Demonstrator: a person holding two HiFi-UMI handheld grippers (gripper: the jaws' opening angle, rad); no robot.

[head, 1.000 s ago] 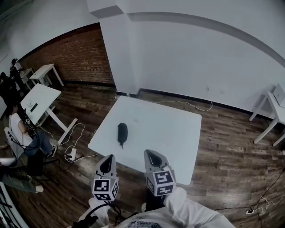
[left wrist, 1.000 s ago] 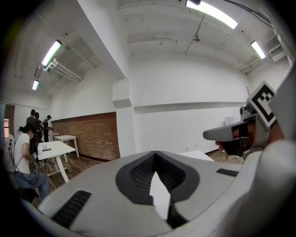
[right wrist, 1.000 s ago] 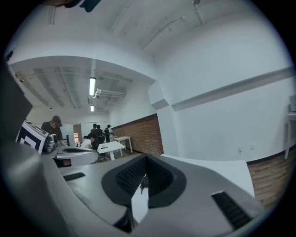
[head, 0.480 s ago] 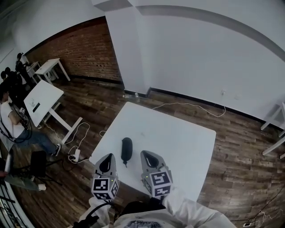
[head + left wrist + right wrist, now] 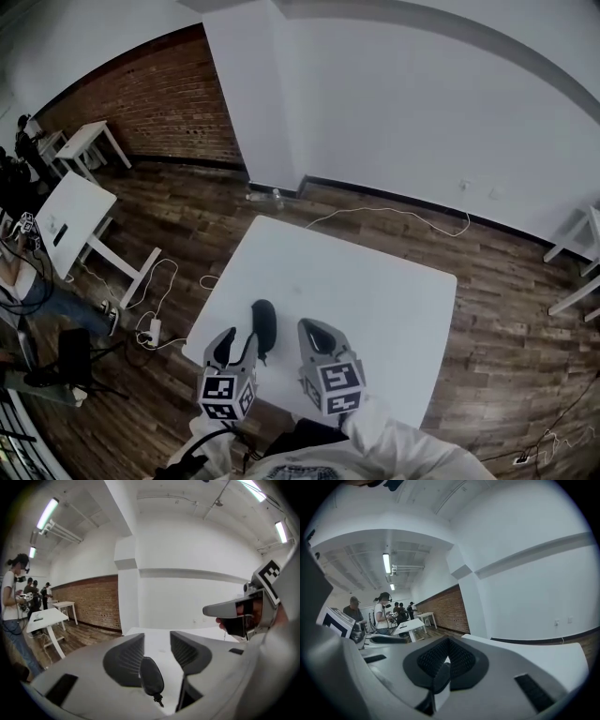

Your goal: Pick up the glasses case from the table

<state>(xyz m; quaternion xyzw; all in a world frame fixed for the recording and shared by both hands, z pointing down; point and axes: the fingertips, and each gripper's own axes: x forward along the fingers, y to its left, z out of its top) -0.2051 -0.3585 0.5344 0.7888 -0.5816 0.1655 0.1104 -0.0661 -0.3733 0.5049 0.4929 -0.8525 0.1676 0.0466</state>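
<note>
The glasses case (image 5: pixel 264 323), a dark oval pouch with a short pull tab, lies near the front left edge of the white table (image 5: pixel 375 291). My left gripper (image 5: pixel 236 345) hangs over that edge just left of the case, and its jaws are opening. In the left gripper view the case (image 5: pixel 151 677) shows in the gap of the left gripper (image 5: pixel 157 641), close to the left pad, with neither pad pressing on it. My right gripper (image 5: pixel 323 339) is to the right of the case, shut and empty. The right gripper (image 5: pixel 446 656) has its pads together.
The table stands on a dark wood floor by a white wall and a brick wall (image 5: pixel 141 103). Other white tables (image 5: pixel 70 211) and seated and standing people (image 5: pixel 384 613) are at the left. A cable (image 5: pixel 394 214) lies on the floor beyond the table.
Both grippers have come forward to the table's front edge, so the case now sits right by the left gripper's tips. The left jaws, shut before, have parted.
</note>
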